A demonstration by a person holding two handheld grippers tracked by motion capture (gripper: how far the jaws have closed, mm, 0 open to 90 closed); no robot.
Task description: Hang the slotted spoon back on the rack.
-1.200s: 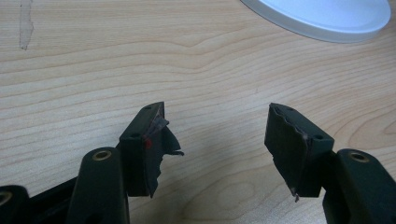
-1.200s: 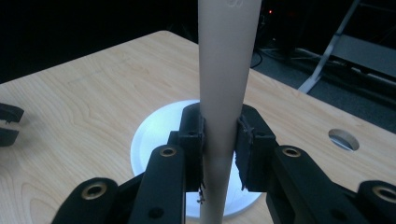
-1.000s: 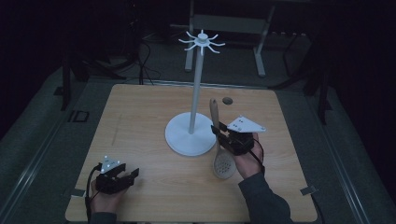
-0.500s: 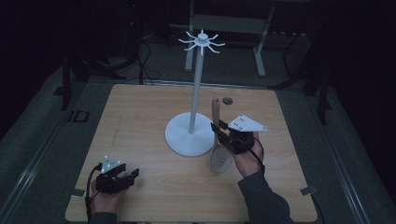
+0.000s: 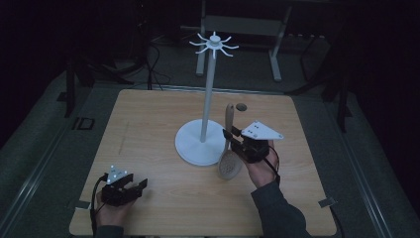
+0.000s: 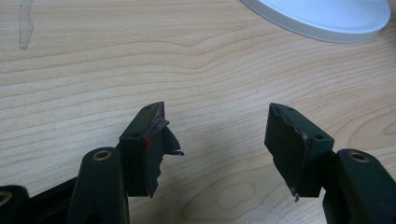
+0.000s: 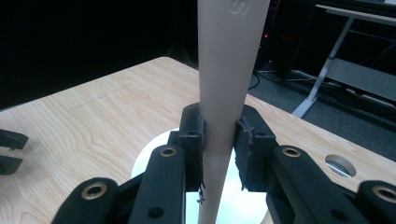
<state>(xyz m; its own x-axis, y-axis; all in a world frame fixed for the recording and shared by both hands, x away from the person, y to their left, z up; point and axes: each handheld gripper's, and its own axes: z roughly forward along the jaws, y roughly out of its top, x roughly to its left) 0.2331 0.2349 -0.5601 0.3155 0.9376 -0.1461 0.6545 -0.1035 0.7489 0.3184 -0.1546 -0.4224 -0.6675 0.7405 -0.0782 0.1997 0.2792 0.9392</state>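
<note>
Your right gripper clamps the pale wooden spoon, handle upright, just right of the white hook stand; your left gripper rests wide, empty.

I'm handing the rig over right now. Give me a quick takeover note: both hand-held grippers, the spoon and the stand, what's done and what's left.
Right hand-held gripper: shut on the wooden spoon at its handle, bowl hanging low beside the stand base.
Left hand-held gripper: open, empty, resting near the table's front left corner.
Done: spoon picked up.
Left: probably hang it on the hooks atop the white stand; none holds anything yet.
</note>
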